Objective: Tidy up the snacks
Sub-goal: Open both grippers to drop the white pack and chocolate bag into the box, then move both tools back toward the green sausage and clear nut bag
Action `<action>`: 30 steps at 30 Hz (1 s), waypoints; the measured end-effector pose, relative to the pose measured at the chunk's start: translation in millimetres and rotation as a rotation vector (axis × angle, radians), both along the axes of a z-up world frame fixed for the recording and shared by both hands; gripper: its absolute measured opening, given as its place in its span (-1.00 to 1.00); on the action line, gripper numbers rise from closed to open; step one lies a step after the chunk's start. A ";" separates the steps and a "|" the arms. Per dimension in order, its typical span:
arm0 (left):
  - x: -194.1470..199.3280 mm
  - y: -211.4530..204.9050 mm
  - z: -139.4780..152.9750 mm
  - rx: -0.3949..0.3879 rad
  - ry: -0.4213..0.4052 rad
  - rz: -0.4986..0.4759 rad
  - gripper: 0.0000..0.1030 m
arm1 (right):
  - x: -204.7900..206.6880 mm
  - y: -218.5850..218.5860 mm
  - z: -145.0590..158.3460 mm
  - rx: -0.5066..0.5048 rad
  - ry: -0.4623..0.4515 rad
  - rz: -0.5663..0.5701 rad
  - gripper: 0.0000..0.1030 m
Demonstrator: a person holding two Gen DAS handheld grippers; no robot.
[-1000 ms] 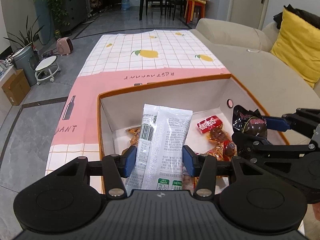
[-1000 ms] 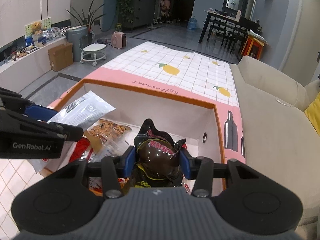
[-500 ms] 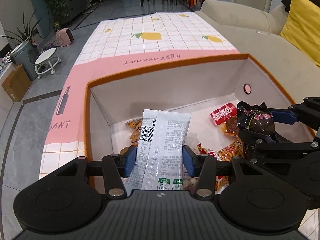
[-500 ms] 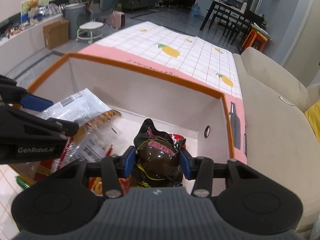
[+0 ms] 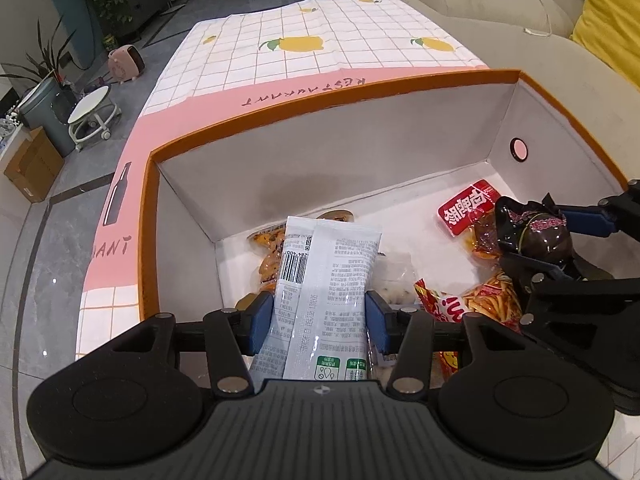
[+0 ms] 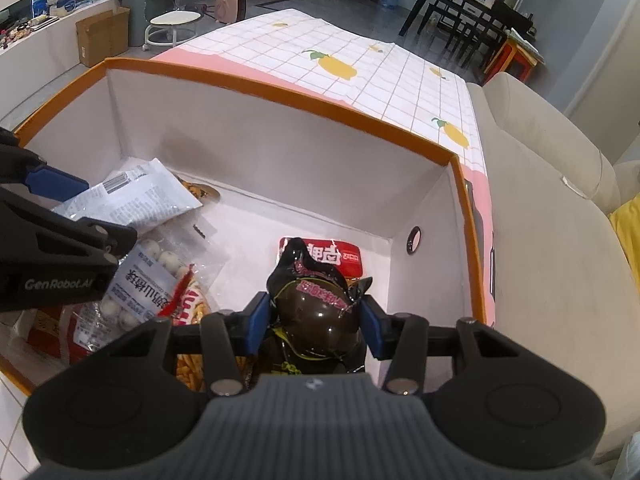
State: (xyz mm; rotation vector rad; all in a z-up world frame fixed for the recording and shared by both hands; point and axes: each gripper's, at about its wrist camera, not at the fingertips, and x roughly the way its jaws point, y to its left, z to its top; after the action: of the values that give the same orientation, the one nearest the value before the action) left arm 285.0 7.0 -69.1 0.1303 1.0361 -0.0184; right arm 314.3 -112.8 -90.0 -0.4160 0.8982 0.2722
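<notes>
Left wrist view: left gripper (image 5: 320, 322) pinches a white snack pouch (image 5: 326, 280) between its blue pads, printed back up, barcode near the left edge, two green marks at the near end; pouch angled down over the open orange-rimmed box (image 5: 340, 92), far end above the loose snacks on the white floor; red packet (image 5: 468, 206) lies toward the right wall; box sits on a pink and lemon-print cloth (image 5: 304, 52). Right wrist view: right gripper (image 6: 316, 324) clamps a glossy dark-brown wrapped snack (image 6: 316, 312) with pink lettering and a crimped black top; it hangs inside the box, over the red packet (image 6: 344, 256); a clear bag of white balls (image 6: 148, 280) and a red-and-white packet (image 6: 192, 304) lie left of it.
</notes>
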 end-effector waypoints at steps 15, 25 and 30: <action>-7.3 -0.6 9.8 0.018 -0.059 -0.015 0.45 | -5.0 -2.5 9.7 -0.005 -0.053 0.039 0.11; -34.7 3.6 42.8 -0.024 -0.199 -0.015 0.54 | -25.0 -13.4 39.6 0.053 -0.146 0.032 0.25; -56.7 0.9 61.0 -0.026 -0.259 -0.023 0.54 | -41.0 -15.9 56.8 0.092 -0.181 0.037 0.30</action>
State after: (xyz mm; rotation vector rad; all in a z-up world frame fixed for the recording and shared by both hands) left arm 228.2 7.9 -8.1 0.1173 0.7758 -0.0351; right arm 273.3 -128.7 -33.3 -0.3658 0.6988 0.3038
